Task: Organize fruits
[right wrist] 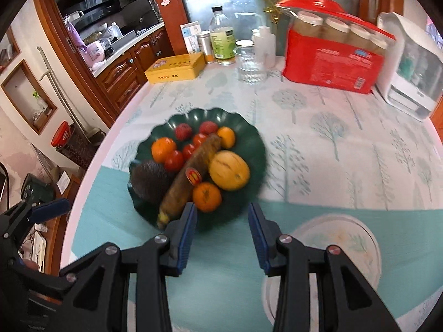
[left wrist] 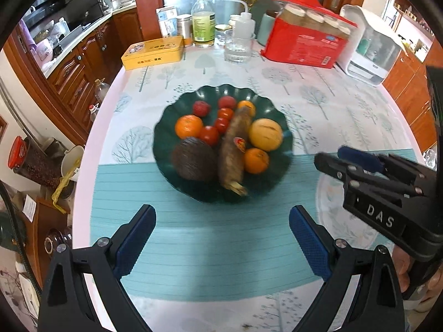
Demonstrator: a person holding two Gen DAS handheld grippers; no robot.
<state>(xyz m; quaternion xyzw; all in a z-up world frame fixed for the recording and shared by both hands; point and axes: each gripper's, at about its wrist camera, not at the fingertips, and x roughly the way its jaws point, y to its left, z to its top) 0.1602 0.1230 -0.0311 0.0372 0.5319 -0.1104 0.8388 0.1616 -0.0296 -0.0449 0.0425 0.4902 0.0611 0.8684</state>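
A dark green scalloped plate (left wrist: 177, 108) (right wrist: 238, 127) holds oranges (left wrist: 188, 126) (right wrist: 207, 196), red tomatoes (left wrist: 209, 135) (right wrist: 174, 160), two red lychees, a yellow melon (left wrist: 265, 134) (right wrist: 229, 170), a dark avocado (left wrist: 193, 158) (right wrist: 149, 180) and a long brown root (left wrist: 234, 144) (right wrist: 191, 177). My left gripper (left wrist: 223, 228) is open and empty, low in front of the plate. My right gripper (right wrist: 223, 228) is open and empty at the plate's near edge, close to an orange; it also shows in the left wrist view (left wrist: 329, 157). A pale empty plate (right wrist: 368, 238) lies at the right.
A teal placemat (left wrist: 193, 243) lies under the plates. At the table's back stand a yellow tin (left wrist: 153, 52), a bottle (left wrist: 203, 19), a glass (left wrist: 238, 45), a red package (left wrist: 307, 38) and a white appliance (left wrist: 371, 47). The table edge drops at the left.
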